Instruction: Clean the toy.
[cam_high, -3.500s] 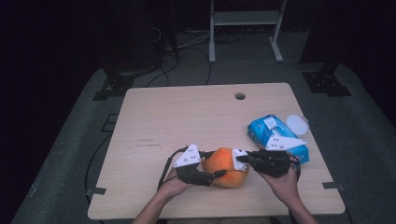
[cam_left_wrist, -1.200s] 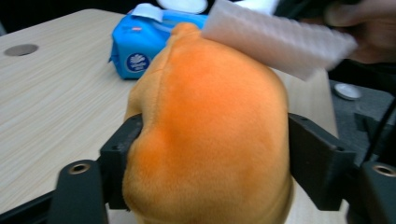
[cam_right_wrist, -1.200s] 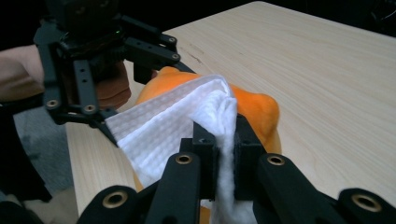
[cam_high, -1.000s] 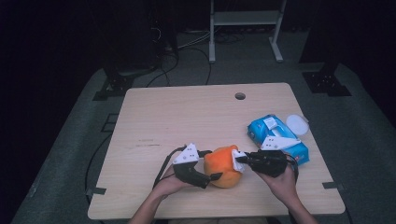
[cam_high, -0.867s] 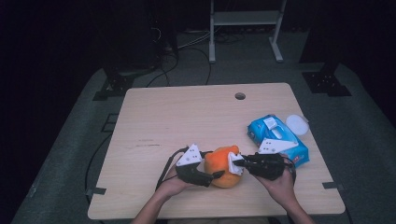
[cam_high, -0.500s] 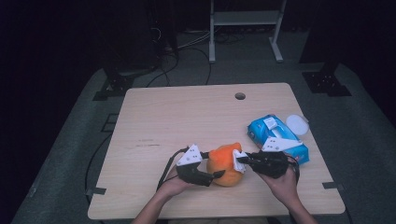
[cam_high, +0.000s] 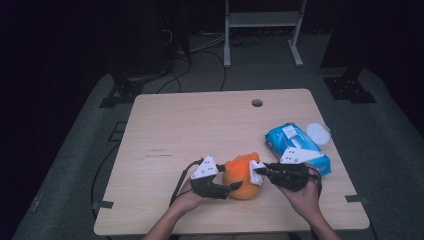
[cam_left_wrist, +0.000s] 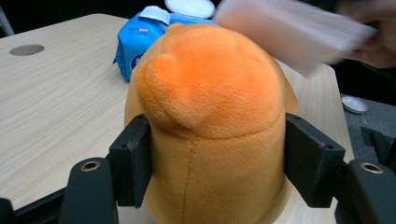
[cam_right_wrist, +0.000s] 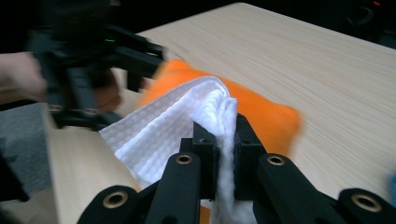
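Note:
An orange plush toy (cam_high: 241, 175) stands near the table's front edge. My left gripper (cam_high: 227, 187) is shut on its lower body; in the left gripper view the plush toy (cam_left_wrist: 210, 121) sits squeezed between both black pads (cam_left_wrist: 133, 158). My right gripper (cam_high: 257, 171) is shut on a white wet wipe (cam_right_wrist: 187, 119), which it presses against the toy's right side. In the right gripper view the wipe hangs from the pinched jaws in front of the orange toy (cam_right_wrist: 268, 119), with the left gripper (cam_right_wrist: 88, 74) blurred behind.
A blue pack of wet wipes (cam_high: 295, 147) lies at the right of the table, with a round white lid (cam_high: 318, 133) beyond it. The table (cam_high: 200, 130) has a round hole (cam_high: 257, 103) near its far edge. Black stands and cables surround the table.
The right gripper has rubbed the wipe back and forth over the toy's right side by small amounts. The left gripper has kept its hold, shifting only slightly.

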